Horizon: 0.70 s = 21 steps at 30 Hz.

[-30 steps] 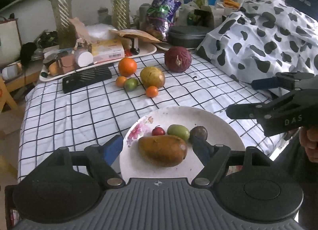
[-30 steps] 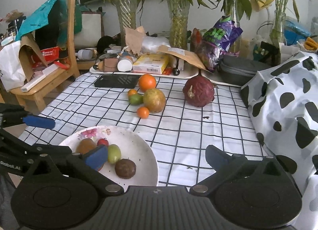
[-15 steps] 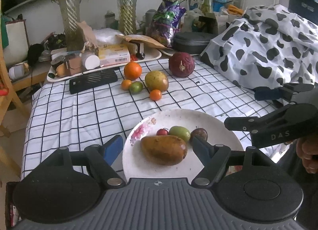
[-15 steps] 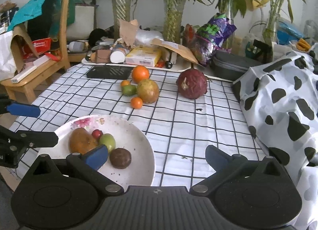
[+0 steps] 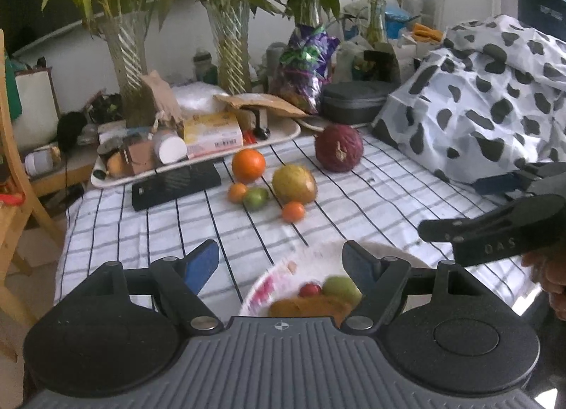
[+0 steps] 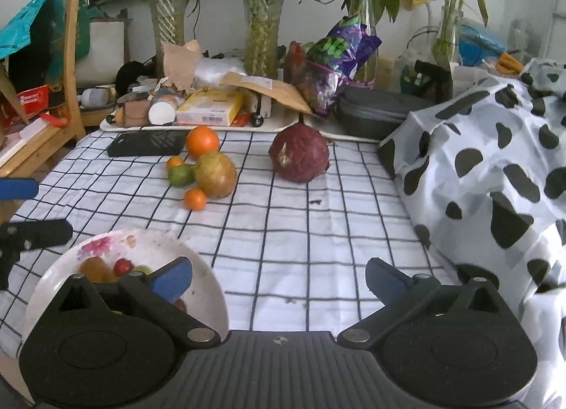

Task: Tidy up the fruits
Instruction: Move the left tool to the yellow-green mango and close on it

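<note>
Fruit sits in 2 lots on the checked tablecloth. Lot 1 is on the white plate w/ floral rim, near edge of table: a brown mango, a small red fruit & a green one, all blurred in the left view. Lot 2 is loose farther back, mid-table: big orange, yellow-green mango, green lime touching it, 2 small oranges either side of the cluster. Dark red round fruit lies apart, to the right. My left gripper hangs over the plate's far rim, jaws apart, nothing btw them. My right gripper is over bare cloth beside the plate, jaws wide, empty. Behind: black phone, cluttered tray, cow-print cloth on the right.
</note>
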Available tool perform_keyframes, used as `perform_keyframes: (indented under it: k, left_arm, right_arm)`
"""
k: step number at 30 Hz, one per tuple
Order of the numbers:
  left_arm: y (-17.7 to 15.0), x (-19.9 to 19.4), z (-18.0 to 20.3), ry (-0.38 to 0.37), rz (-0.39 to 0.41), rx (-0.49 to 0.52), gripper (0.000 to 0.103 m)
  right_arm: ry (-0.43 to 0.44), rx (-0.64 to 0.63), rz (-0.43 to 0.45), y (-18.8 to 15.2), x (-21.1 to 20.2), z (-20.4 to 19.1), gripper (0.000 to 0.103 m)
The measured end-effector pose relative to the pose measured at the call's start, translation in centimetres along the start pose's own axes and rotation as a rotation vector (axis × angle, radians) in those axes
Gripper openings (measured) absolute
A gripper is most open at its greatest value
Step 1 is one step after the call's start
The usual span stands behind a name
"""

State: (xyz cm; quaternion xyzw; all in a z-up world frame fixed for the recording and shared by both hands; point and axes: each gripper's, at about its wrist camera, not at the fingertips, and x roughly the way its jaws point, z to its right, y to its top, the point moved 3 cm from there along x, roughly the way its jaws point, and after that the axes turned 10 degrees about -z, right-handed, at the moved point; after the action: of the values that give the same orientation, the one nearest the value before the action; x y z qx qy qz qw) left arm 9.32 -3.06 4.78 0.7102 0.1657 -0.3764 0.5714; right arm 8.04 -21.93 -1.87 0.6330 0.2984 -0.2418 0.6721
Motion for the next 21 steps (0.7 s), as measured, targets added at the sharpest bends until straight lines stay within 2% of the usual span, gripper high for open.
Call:
perform_keyframes:
  k: [11,21]
  left_arm:
    - [2.7,2.8,-1.3,0.041,0.01,-0.002,0.076]
    - [4.5,5.8,-1.3,0.015,-0.029,0.051,0.076]
  right_arm:
    - [-0.041,0.022,0.074,2.7,1.1,1.6,0.103]
    - [-0.046,0.015,0.063,4.8,3.2,2.4,0.103]
